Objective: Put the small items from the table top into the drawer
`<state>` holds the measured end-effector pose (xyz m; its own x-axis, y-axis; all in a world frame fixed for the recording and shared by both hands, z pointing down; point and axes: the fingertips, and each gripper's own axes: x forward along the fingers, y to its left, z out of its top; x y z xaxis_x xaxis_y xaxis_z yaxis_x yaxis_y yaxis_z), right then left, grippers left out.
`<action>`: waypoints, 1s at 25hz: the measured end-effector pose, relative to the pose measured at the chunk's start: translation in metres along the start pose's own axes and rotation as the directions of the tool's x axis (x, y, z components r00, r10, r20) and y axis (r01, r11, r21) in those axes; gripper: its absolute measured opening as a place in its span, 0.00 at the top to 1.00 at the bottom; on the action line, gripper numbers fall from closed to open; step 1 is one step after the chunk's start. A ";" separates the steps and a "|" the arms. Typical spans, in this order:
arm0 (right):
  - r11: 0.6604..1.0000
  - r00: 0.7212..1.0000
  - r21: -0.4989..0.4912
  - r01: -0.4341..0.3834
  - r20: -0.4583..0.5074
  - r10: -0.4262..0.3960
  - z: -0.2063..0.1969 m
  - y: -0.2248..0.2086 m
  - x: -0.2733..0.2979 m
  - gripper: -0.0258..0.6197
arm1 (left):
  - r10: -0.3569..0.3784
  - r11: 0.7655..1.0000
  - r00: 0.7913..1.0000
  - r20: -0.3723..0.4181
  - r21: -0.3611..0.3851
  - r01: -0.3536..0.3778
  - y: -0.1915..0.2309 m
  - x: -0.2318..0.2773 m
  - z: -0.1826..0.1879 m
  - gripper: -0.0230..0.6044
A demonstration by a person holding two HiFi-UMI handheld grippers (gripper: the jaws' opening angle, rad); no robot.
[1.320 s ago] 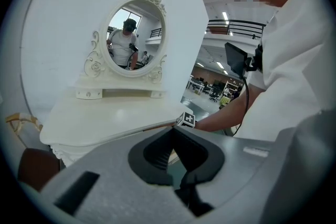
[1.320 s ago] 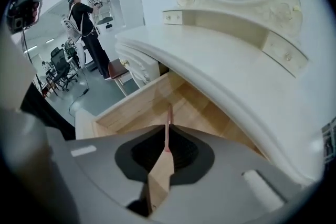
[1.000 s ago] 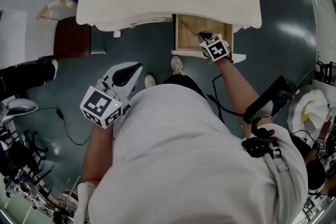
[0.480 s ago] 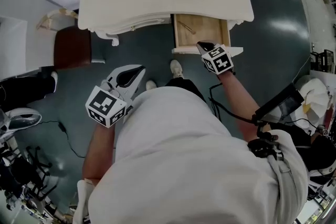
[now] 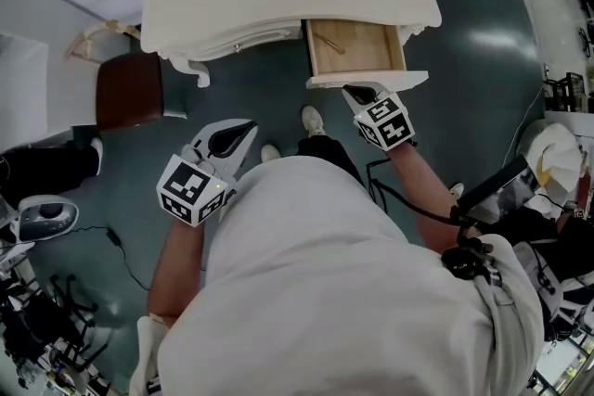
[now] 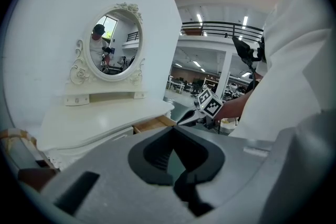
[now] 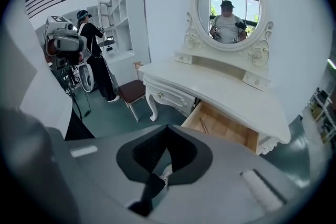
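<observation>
Head view: the right gripper (image 5: 351,91), jaws pressed together and empty, hovers just short of the open drawer's (image 5: 367,81) front panel. A slim stick-like item (image 5: 329,43) lies inside, ahead of it.

Left gripper view: the left gripper (image 6: 173,128), likewise closed on nothing, points toward the white dressing table (image 6: 100,118).

Right gripper view: the drawer and the item lie beyond the jaw tips, slightly to their right.

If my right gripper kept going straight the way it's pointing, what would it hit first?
Probably the open drawer: the right gripper points at its front panel from close by. Depth is unclear, so it might instead pass just over that edge.
</observation>
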<state>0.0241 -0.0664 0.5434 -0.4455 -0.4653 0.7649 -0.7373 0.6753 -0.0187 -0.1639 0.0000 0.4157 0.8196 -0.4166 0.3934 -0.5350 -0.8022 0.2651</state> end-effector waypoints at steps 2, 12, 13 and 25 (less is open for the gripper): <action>1.000 1.000 -0.008 -0.003 0.011 0.003 0.001 0.013 -0.008 0.96 | -0.006 1.000 1.000 -0.001 0.005 0.006 -0.007 -0.004 -0.003 0.96; 0.998 0.998 -0.048 -0.032 0.044 0.035 0.006 0.061 -0.016 0.96 | -0.017 1.000 1.000 0.009 0.004 0.017 -0.015 -0.021 -0.025 0.96; 0.998 0.998 -0.053 -0.035 0.046 0.037 0.008 0.061 -0.018 0.96 | -0.016 1.000 1.000 0.010 0.003 0.016 -0.016 -0.020 -0.024 0.96; 0.996 0.997 -0.079 -0.052 0.055 0.056 0.014 0.077 -0.016 0.96 | -0.015 1.000 1.000 0.008 0.004 0.015 -0.016 -0.024 -0.030 0.96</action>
<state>-0.0325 -0.0152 0.5202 -0.5136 -0.4574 0.7259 -0.6708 0.7416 -0.0073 -0.1816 0.0355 0.4279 0.8293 -0.4076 0.3822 -0.5215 -0.8103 0.2673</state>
